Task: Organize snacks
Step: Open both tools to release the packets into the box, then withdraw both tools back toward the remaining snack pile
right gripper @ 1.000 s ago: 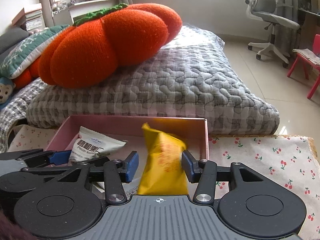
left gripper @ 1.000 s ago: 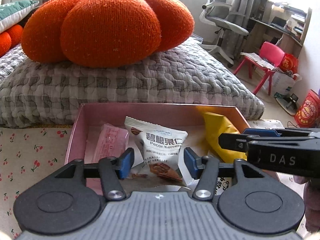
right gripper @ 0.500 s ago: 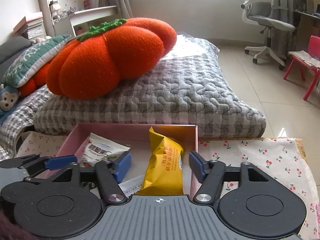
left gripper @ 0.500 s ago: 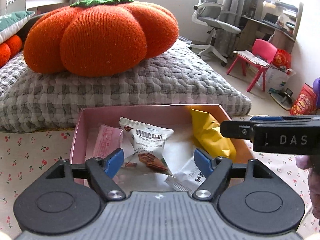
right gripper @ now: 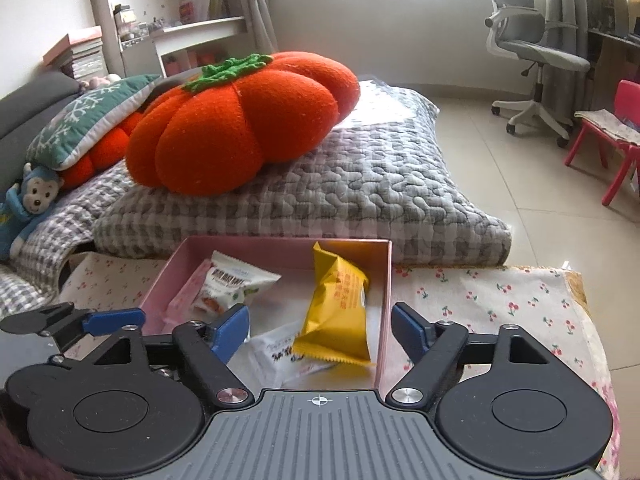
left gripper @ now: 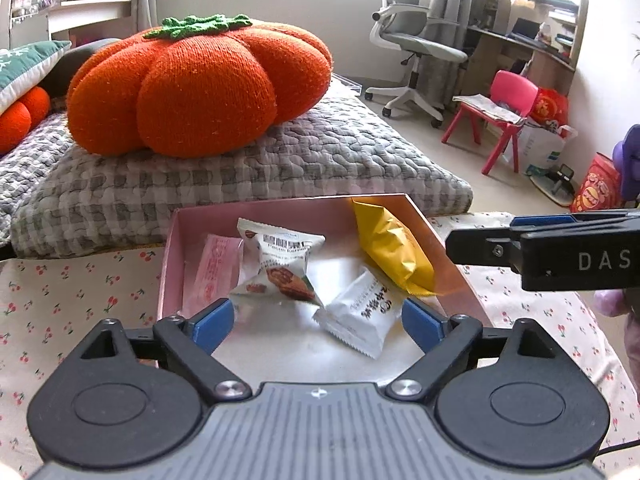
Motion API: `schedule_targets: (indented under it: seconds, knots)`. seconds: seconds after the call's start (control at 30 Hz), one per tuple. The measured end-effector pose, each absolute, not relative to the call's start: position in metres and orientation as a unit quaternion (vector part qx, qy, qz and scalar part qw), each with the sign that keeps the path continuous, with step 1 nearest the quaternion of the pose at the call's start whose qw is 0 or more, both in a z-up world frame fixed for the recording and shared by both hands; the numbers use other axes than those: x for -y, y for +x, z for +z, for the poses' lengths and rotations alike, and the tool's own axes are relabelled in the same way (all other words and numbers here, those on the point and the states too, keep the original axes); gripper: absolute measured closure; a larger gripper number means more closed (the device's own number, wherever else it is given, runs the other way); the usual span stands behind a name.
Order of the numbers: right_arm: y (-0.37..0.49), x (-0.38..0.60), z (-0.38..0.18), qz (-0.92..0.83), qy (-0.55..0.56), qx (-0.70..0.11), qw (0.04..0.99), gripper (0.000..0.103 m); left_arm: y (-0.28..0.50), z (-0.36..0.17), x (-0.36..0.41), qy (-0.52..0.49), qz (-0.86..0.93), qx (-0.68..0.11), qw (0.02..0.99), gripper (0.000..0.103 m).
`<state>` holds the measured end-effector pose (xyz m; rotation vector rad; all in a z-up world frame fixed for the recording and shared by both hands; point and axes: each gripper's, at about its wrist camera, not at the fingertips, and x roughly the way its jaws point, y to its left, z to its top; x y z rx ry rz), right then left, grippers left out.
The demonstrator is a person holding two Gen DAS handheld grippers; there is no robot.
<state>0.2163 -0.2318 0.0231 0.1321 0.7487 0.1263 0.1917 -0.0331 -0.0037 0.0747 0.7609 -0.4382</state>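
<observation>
Above the shallow pink cardboard box [left gripper: 170, 264] | both hand-held grippers opening, nothing between jaws | risk: leaning yellow foil snack packet [right gripper: 338, 312] tips over the box wall

A cherry-print cloth [right gripper: 500, 304] covers the low table. The pink box [right gripper: 386, 280] sits on it at the far edge.

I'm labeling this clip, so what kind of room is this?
Most likely a bedroom or living space at home: a pumpkin cushion rests on a quilted grey mat, an office chair stands at a desk, and a child's red chair stands nearby.
</observation>
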Motion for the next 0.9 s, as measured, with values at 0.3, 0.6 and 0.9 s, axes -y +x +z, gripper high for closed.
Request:
schedule_targets:
  seconds: [0.3,0.6,0.9]
  knots:
    - [0.184,0.235,0.028,0.068,0.068,-0.372,0.923,0.016,0.171,0.004,0.021,0.032,-0.211,-0.370,0.904,0.003]
    - [0.144,0.239,0.028,0.088,0.069,-0.379,0.919,0.010,0.142,0.004,-0.003,0.031,-0.207,-0.377,0.902,0.001]
    - [0.105,0.236,0.020,0.103,0.063,-0.390,0.913,0.010,0.114,0.002,-0.024,0.038,-0.197,-0.379,0.903,0.001]
